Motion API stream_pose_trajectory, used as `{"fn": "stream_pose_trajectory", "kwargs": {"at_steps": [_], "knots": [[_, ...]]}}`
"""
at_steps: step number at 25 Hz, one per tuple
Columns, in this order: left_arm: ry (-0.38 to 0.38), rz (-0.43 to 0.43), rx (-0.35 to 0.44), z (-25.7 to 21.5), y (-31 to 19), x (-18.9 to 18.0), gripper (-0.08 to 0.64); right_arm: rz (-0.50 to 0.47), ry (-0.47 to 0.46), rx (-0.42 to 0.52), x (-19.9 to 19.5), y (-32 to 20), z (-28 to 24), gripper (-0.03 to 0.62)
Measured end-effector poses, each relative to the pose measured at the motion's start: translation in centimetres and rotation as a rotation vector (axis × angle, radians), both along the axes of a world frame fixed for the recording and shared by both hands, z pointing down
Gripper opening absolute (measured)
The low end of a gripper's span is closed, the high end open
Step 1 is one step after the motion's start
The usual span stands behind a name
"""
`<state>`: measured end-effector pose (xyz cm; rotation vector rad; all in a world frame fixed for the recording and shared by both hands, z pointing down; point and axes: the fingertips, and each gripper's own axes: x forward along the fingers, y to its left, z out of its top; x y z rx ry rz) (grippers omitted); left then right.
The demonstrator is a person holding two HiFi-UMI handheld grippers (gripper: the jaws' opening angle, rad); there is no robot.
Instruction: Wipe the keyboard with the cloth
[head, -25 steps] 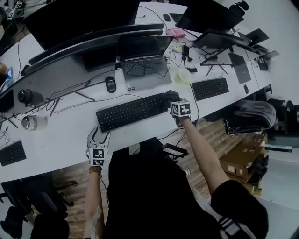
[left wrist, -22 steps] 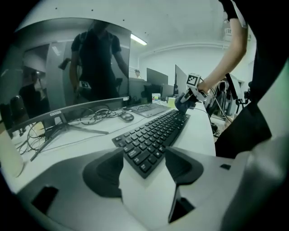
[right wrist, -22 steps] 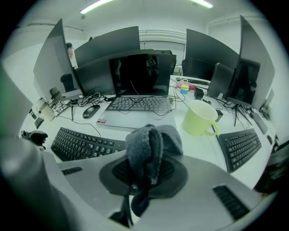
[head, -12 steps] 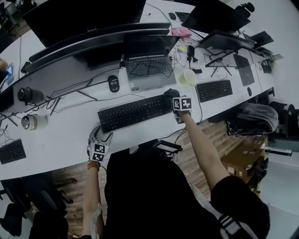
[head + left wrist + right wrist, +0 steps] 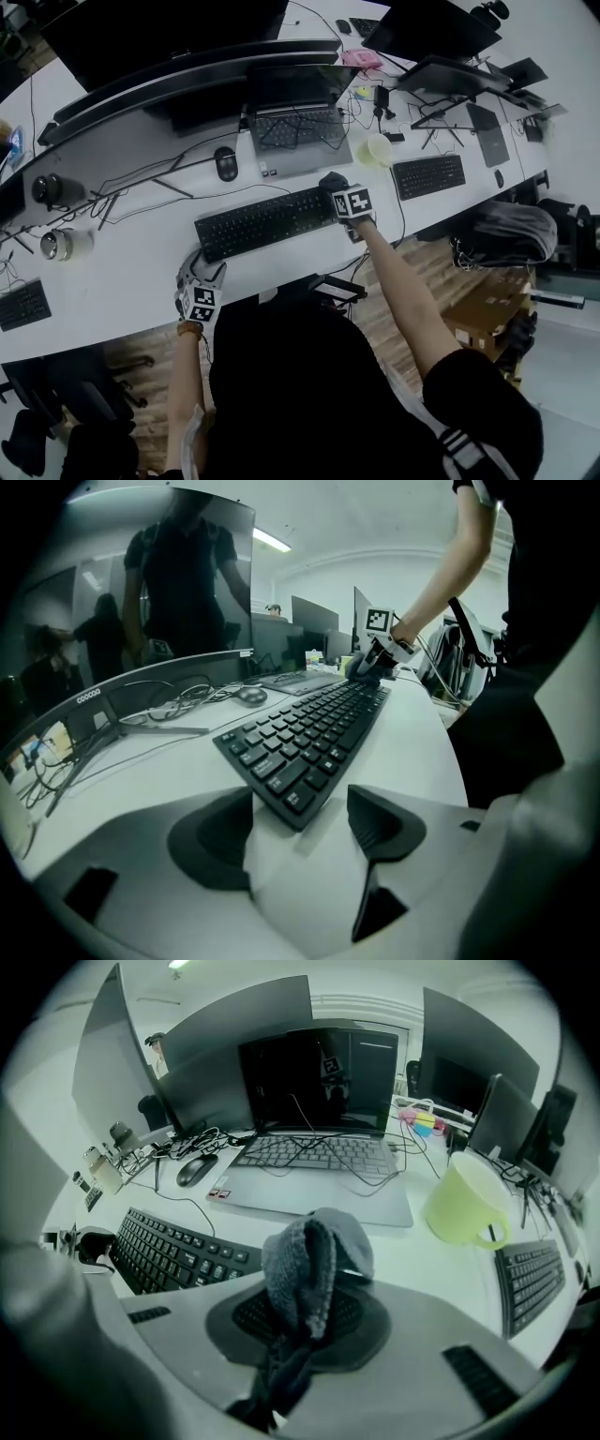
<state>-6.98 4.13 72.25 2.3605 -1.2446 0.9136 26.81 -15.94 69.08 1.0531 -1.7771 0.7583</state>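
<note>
The black keyboard (image 5: 262, 223) lies along the white desk's near side. My left gripper (image 5: 196, 270) rests by its near left corner. In the left gripper view the keyboard's corner (image 5: 298, 803) stands between the wide jaws of the left gripper (image 5: 298, 829); they have just been opening and the pads (image 5: 214, 841) do not press on it. My right gripper (image 5: 334, 190) is at the keyboard's right end, shut on a grey cloth (image 5: 314, 1265) that bunches up between its jaws. The right gripper (image 5: 370, 663) also shows at the keyboard's far end in the left gripper view.
Behind the keyboard sit an open laptop (image 5: 295, 131), a black mouse (image 5: 225, 164) and a pale green mug (image 5: 375, 150). A second keyboard (image 5: 427, 176) lies to the right. Monitors and loose cables (image 5: 141, 183) line the back. The desk's edge (image 5: 281, 281) runs just below the keyboard.
The right gripper with the cloth has moved from beside the keyboard's right end onto it. The left gripper has edged closer to the keyboard's near left corner.
</note>
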Motion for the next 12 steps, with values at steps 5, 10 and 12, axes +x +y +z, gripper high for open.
{"fn": "stream_pose_trajectory", "kwargs": {"at_steps": [5,10,12], "knots": [[-0.003,0.006,0.014,0.0,0.0,0.1,0.316,0.029,-0.065,-0.047,-0.6,0.1,0.0,0.038],[-0.005,0.011,0.022,-0.2,0.0,0.3,0.316,0.010,-0.152,-0.132,-3.0,1.4,0.4,0.036],[-0.004,0.009,0.019,-0.1,-0.1,0.3,0.316,-0.025,-0.124,-0.135,-3.9,1.7,0.7,0.035]]}}
